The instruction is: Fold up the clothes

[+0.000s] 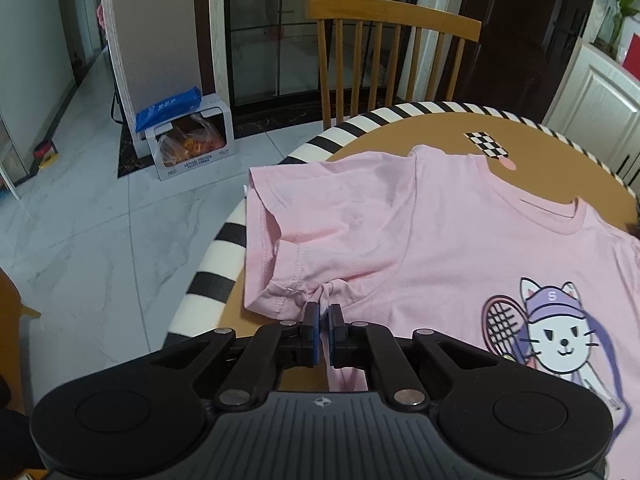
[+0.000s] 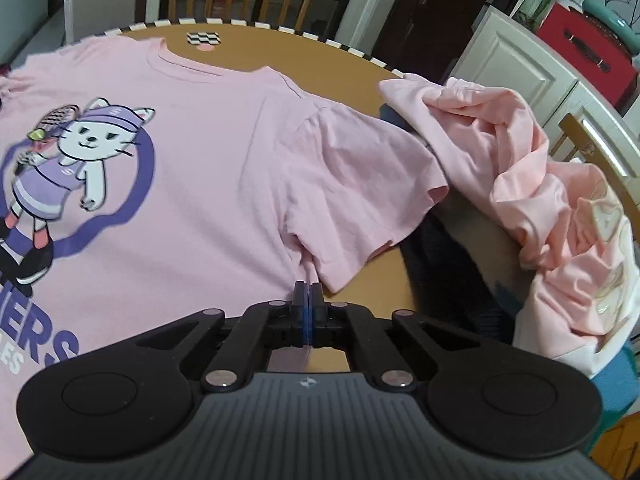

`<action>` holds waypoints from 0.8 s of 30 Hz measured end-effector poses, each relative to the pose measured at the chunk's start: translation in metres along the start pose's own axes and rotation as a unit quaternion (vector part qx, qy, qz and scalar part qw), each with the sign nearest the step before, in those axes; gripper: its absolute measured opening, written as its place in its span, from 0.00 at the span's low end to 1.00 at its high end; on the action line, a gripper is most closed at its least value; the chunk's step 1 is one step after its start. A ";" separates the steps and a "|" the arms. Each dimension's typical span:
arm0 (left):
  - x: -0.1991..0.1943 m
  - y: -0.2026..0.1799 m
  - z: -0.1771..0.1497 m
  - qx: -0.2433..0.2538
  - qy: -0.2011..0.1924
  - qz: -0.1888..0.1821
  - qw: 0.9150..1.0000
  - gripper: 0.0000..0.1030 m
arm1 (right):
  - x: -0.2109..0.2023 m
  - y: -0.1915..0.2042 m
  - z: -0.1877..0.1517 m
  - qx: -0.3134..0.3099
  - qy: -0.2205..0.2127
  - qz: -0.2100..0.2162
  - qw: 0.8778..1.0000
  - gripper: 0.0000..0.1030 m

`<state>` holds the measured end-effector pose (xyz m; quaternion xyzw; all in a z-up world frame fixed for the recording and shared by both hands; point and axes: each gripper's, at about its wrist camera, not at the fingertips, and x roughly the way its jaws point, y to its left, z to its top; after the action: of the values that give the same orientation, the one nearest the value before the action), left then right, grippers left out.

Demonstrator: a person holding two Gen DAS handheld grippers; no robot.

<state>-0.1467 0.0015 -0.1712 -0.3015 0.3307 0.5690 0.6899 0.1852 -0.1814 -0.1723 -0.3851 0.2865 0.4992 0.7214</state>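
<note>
A pink T-shirt with a cat-and-racket print lies face up on the round brown table. In the left wrist view my left gripper is shut on a pinch of the shirt's fabric at the underarm, just below the sleeve. In the right wrist view the same pink T-shirt spreads to the left, and my right gripper is shut on its side edge at the other underarm, below the right sleeve.
A crumpled heap of peach-pink clothes lies at the table's right side over something dark. A wooden chair stands behind the table. A checkered marker lies near the collar. A white box with bags sits on the floor.
</note>
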 end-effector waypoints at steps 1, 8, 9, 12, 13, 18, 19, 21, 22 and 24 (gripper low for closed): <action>0.001 0.000 0.001 0.002 0.001 0.002 1.000 0.05 | 0.002 -0.001 0.000 0.003 0.005 -0.002 1.000 0.00; 0.008 0.000 0.007 0.029 -0.003 0.024 0.999 0.06 | 0.011 0.002 -0.002 -0.006 0.012 -0.003 1.000 0.01; 0.009 0.001 0.009 0.033 0.000 0.022 0.999 0.06 | 0.011 0.002 -0.004 -0.014 0.007 0.000 1.000 0.03; 0.007 0.009 0.014 0.029 0.011 0.002 1.000 0.14 | 0.002 -0.021 -0.012 0.068 0.003 0.019 0.998 0.47; 0.003 0.013 0.014 0.023 0.011 -0.006 1.000 0.20 | -0.005 -0.035 -0.018 0.126 -0.001 0.033 0.992 0.46; -0.040 0.037 -0.014 0.010 -0.009 -0.030 0.999 0.30 | -0.047 -0.059 -0.063 0.230 -0.027 0.084 0.969 0.27; -0.049 0.038 -0.025 0.016 -0.009 -0.032 0.999 0.31 | -0.052 -0.055 -0.071 0.224 -0.027 0.086 0.970 0.27; -0.066 0.036 -0.050 0.035 -0.008 -0.036 0.999 0.31 | -0.058 -0.040 -0.079 0.195 -0.028 0.083 0.977 0.27; -0.073 0.035 -0.063 0.040 -0.005 -0.037 0.998 0.32 | -0.061 -0.032 -0.082 0.178 -0.030 0.080 0.980 0.27; -0.083 0.034 -0.085 0.039 0.009 -0.039 0.998 0.33 | -0.063 -0.017 -0.084 0.150 -0.031 0.077 0.985 0.27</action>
<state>-0.2011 -0.1080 -0.1573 -0.2922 0.3472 0.5251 0.7200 0.1779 -0.2871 -0.1627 -0.2341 0.3644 0.5162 0.7389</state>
